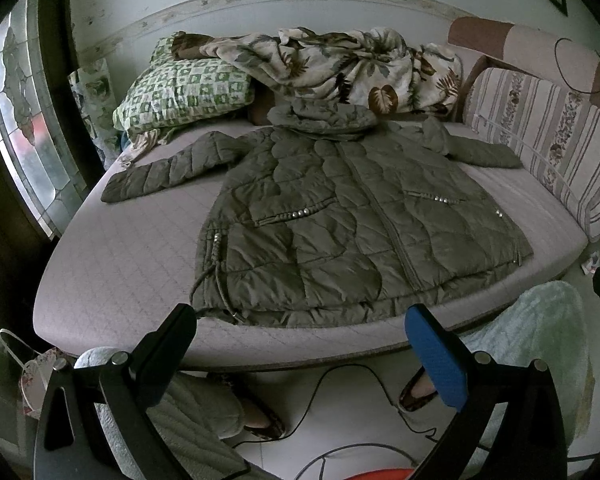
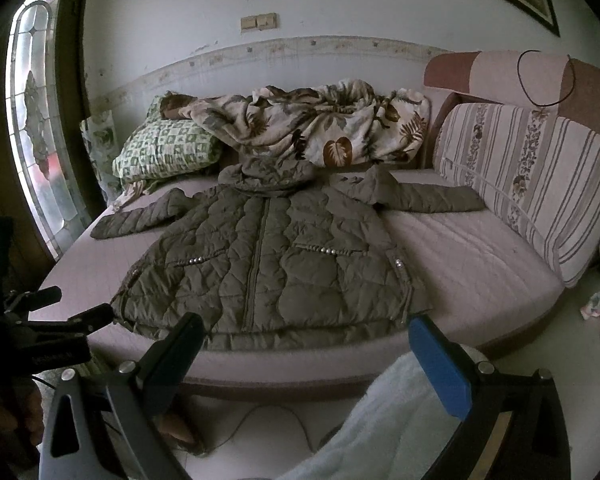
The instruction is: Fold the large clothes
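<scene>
An olive quilted hooded jacket lies spread flat, front up, on the pink mattress, sleeves out to both sides and hem toward me. My left gripper hovers open just in front of the hem, nothing between its black and blue fingers. In the right wrist view my right gripper is likewise open and empty, near the hem at the bed's front edge. The left gripper's black body shows at the left of that view.
A green checked pillow and a leaf-print blanket are heaped at the far end of the bed. A striped cushion lines the right side. Cables and the person's feet in slippers are on the floor below.
</scene>
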`<state>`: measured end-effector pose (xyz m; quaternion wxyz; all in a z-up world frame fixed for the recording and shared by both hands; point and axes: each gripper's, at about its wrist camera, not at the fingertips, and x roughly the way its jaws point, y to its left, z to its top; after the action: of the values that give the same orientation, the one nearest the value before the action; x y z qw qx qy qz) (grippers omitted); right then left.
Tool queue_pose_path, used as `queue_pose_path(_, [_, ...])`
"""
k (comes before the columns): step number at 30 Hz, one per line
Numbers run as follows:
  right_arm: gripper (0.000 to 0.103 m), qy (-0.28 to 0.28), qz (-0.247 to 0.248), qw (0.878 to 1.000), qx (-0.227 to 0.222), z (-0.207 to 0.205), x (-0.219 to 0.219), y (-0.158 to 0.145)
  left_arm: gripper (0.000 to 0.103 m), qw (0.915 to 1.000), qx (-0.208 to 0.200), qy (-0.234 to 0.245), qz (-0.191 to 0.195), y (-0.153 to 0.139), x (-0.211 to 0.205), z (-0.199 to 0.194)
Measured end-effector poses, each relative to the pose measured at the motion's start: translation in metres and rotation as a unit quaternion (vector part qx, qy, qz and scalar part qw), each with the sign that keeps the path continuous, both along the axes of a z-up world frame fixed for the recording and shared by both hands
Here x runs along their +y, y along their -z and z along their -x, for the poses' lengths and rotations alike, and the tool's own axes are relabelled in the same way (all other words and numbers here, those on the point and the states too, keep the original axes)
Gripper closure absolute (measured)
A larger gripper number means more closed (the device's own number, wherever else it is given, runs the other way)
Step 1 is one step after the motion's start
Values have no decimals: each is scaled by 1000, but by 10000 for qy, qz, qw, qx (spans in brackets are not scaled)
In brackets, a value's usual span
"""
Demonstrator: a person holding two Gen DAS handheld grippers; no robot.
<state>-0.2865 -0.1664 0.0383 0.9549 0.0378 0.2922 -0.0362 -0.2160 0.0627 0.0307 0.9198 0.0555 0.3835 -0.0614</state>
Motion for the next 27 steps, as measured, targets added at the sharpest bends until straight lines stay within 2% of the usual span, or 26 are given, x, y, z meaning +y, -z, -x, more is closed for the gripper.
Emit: queue_pose_path(27, [0, -26, 6, 10000, 80, -2, 0, 4, 0, 10000, 26, -14, 1, 2, 1, 0])
